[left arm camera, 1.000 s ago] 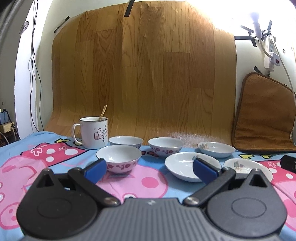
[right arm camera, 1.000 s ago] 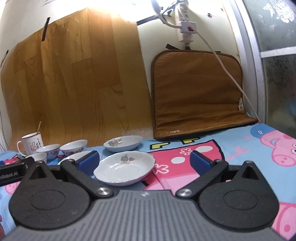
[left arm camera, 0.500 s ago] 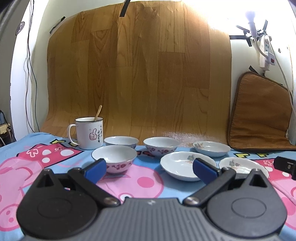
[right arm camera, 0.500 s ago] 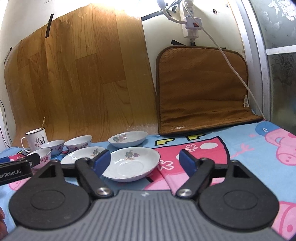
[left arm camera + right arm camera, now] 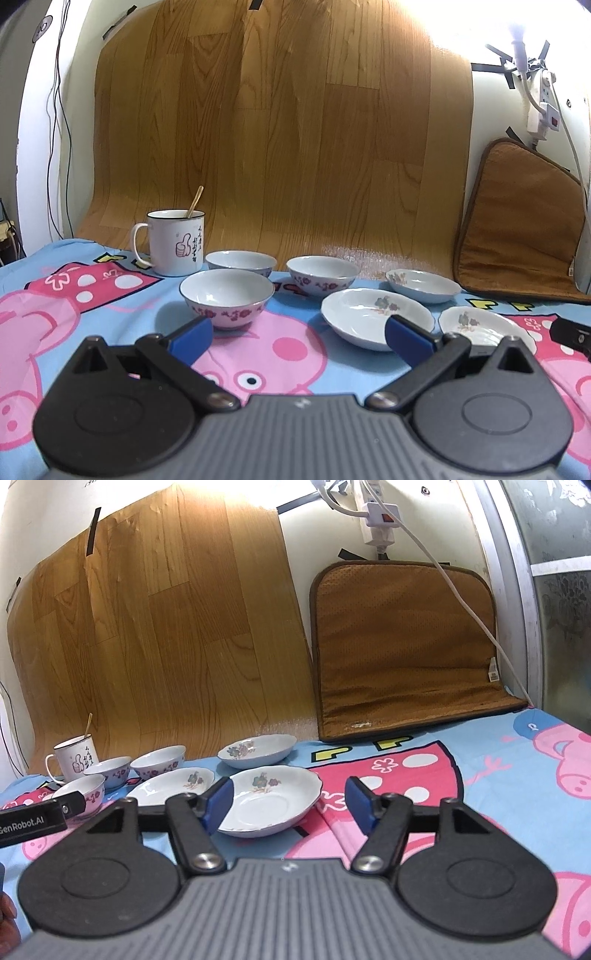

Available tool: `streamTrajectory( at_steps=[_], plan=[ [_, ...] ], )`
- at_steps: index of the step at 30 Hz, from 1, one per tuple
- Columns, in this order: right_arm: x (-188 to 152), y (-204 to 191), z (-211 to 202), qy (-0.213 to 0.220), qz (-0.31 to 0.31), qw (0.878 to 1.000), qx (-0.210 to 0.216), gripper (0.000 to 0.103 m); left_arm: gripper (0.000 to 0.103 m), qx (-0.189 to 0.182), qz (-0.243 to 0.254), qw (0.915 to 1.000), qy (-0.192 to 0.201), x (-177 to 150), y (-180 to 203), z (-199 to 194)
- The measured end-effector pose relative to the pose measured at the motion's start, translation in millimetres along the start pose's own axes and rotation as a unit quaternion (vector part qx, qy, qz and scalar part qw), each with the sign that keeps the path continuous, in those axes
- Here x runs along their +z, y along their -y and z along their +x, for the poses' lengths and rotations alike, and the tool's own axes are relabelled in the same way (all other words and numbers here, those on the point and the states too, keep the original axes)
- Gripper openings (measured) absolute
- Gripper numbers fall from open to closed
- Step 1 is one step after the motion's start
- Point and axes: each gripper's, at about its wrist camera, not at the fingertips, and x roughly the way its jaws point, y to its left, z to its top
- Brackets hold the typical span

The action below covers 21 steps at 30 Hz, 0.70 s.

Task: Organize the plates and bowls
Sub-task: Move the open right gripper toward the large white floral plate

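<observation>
Three white bowls with red flowers [image 5: 227, 297] [image 5: 240, 260] [image 5: 323, 275] stand on the cartoon cloth, left of three flowered plates [image 5: 373, 321] [image 5: 423, 284] [image 5: 480, 328]. My left gripper [image 5: 297, 334] is open, with only cloth between its fingers and the nearest bowl just beyond its left finger. In the right wrist view, my right gripper [image 5: 290, 801] is open with its jaws closing. The nearest plate [image 5: 273, 801] lies just ahead of the gap, and the pads do not press on it. The other plates [image 5: 177, 782] [image 5: 256, 749] and a bowl [image 5: 159, 760] lie further left.
A white mug [image 5: 177, 243] with a spoon in it stands behind the bowls. A brown cushion [image 5: 402, 646] leans on the back wall beside a wood-pattern sheet [image 5: 280, 129]. A power strip [image 5: 378, 520] and its cable hang above the cushion.
The right gripper's jaws have narrowed from wide open. The left gripper's jaws stand as before, and no dish has moved.
</observation>
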Motion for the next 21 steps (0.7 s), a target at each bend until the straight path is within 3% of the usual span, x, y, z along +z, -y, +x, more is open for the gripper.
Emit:
streamTrajectory(
  at_steps=[8, 21],
  plan=[
    [0.0, 1.6, 0.2, -0.003, 0.007, 1.000, 0.003, 0.068, 0.103, 0.000, -0.003, 1.0000, -0.003, 0.8, 0.9, 0.8],
    [-0.4, 1.6, 2.7, -0.009, 0.002, 1.000, 0.009, 0.059, 0.103, -0.001, -0.003, 1.0000, -0.003, -0.2, 2.9, 0.5]
  ],
)
